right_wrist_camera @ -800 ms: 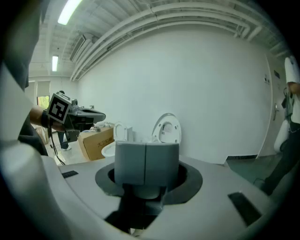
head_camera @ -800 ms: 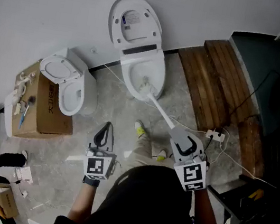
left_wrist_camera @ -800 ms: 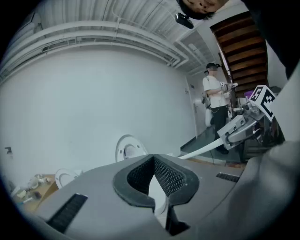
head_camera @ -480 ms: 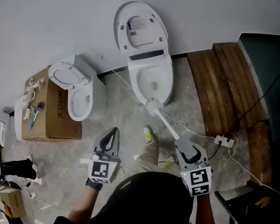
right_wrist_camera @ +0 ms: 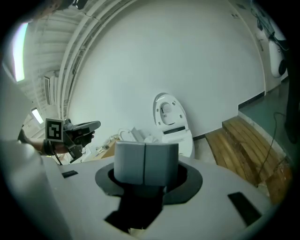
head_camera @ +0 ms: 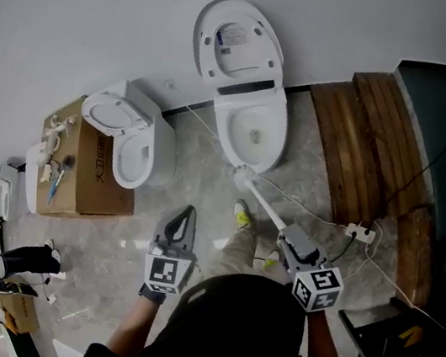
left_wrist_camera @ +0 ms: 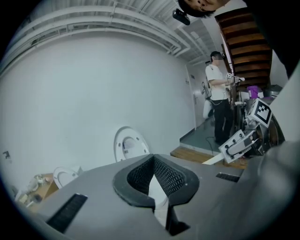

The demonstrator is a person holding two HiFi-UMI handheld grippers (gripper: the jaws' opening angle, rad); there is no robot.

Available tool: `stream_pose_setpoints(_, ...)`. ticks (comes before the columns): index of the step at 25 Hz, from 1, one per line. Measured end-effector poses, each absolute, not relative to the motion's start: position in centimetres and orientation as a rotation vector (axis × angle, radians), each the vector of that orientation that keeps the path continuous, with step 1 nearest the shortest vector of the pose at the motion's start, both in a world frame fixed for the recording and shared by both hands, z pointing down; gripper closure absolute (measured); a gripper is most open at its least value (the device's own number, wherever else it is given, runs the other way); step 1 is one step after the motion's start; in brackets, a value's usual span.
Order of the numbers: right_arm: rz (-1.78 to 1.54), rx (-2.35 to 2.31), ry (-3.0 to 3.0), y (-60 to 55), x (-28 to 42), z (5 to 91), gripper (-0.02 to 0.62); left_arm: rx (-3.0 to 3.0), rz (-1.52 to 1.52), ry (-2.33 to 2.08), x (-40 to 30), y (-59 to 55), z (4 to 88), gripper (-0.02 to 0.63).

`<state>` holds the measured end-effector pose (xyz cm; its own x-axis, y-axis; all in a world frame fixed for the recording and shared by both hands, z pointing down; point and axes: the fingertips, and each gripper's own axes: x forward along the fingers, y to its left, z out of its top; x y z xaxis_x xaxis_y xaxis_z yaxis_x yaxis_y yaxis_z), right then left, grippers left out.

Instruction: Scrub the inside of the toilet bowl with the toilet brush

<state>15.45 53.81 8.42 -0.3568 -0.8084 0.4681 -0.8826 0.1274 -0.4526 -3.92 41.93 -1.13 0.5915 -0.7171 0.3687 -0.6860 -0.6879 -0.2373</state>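
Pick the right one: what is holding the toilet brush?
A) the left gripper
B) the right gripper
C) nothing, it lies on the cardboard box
B: the right gripper is shut on the handle of the toilet brush, whose long stick runs from it toward the open toilet, while the left gripper has nothing between its jaws.

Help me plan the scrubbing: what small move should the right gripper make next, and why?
Probably raise the brush and carry its head forward over the rim into the bowl. The right gripper is shut on the handle, yet the head sits outside the bowl, just in front of its rim, so nothing is being scrubbed there.
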Motion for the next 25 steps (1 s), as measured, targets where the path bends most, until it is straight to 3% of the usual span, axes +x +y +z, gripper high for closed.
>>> stream_pose_setpoints(15, 0.93, 1.667, -2.002, 37.8, 11.7, 6.8, 0.433, -2.849, -0.643, 1.346, -12.2, 24.1, 0.3, 0.589)
stream_pose_setpoints(25, 0.755, 1.484, -1.829, 26.5, 11.8, 8.5, 0.434, -3.007, -0.586, 1.454, -15.5, 14.5, 6.7, 0.589)
